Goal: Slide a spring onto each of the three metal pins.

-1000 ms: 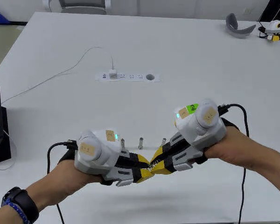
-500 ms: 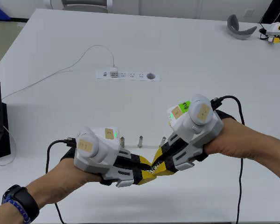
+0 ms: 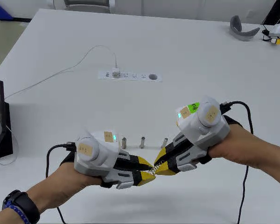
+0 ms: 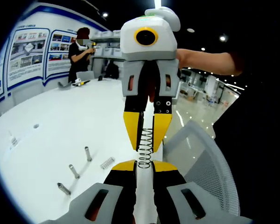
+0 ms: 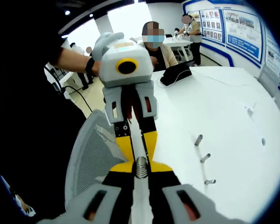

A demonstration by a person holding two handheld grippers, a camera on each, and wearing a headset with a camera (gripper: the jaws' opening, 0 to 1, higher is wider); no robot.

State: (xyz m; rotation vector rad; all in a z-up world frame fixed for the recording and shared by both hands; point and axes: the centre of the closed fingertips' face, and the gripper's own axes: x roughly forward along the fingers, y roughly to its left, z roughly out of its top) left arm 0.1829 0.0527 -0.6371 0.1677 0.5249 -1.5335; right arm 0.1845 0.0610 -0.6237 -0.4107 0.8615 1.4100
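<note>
Both claws stay tip to tip in the lower middle of the head view, as half a second ago, with the right one slightly further right. There the left claw (image 3: 146,171) and the right claw (image 3: 158,166) pinch one small spring (image 3: 152,170) between them above the white surface (image 3: 186,60). Just behind stand the left pin (image 3: 124,143), which wears a coil, the middle pin (image 3: 142,142) and the right pin (image 3: 164,142).

At the bottom centre of the left gripper view, the left claw is clenched on the spring's near end. The right claw reaches down from the top, grasping the far end. A loose spring (image 4: 107,162) lies at lower left, near the pins.

At the bottom centre of the right gripper view, the right claw grips the spring. The pins stand at centre right.
</note>
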